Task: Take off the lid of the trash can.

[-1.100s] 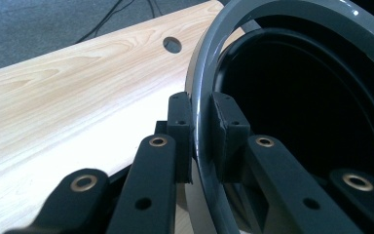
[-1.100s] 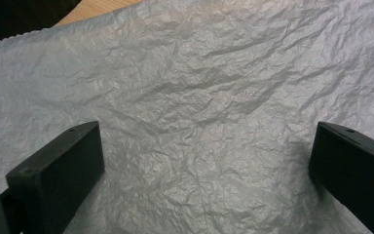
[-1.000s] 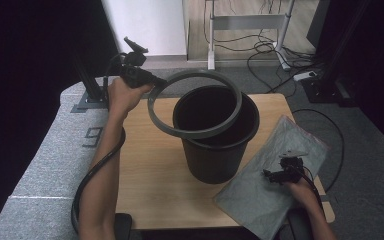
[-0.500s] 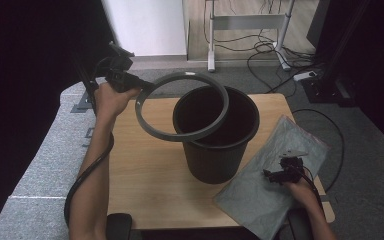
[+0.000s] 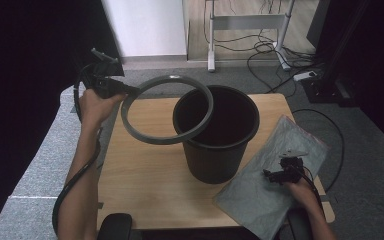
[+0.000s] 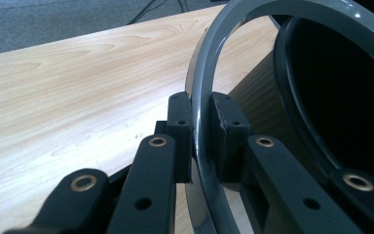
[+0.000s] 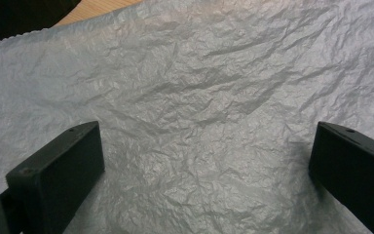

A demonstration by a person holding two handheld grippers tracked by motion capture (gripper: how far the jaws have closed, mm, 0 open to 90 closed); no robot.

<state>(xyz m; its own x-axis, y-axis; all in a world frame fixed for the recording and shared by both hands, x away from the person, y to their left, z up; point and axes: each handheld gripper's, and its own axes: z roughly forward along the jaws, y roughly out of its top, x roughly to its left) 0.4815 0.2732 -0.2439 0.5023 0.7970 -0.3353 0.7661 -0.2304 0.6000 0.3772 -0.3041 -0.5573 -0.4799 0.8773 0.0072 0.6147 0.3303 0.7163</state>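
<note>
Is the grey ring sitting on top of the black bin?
No, the left gripper holds the grey ring lifted and tilted off to one side of the black bin.

You have a white desk frame (image 5: 250,22) at top centre, and a power strip (image 5: 306,76) upper right.

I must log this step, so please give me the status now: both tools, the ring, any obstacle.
Left tool shut on ring, ring lifted, tilted over bin rim. Right tool open above grey bag. No obstacle seen.
</note>
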